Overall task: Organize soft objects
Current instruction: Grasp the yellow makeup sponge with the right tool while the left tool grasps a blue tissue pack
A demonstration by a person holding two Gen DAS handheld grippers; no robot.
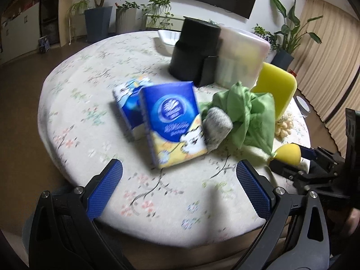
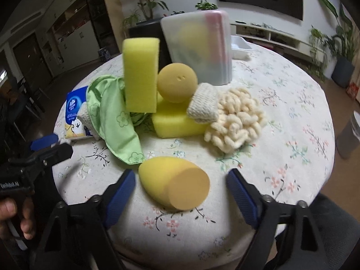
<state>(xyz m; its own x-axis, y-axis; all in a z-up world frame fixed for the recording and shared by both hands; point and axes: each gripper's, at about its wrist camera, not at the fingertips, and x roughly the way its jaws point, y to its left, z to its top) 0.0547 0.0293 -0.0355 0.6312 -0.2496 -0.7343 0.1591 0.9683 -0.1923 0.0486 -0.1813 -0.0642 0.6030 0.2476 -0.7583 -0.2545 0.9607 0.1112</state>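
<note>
The right gripper (image 2: 181,184) stands wide open and holds nothing, its blue pads on either side of the egg sponge (image 2: 174,182), which lies on the table (image 2: 281,117) between them without touching either. The sponge's long axis runs aslant, flat cut end toward the camera and to the right (so the jaws would close roughly across its width). The left gripper (image 1: 180,175) is open and empty too, facing the nearer tissue pack (image 1: 173,123), which lies just ahead with its long side pointing away. Farther back sit the cloth (image 2: 112,117), the sponge blocks (image 2: 177,123), the ball (image 2: 176,82) and the bin (image 2: 198,47).
</note>
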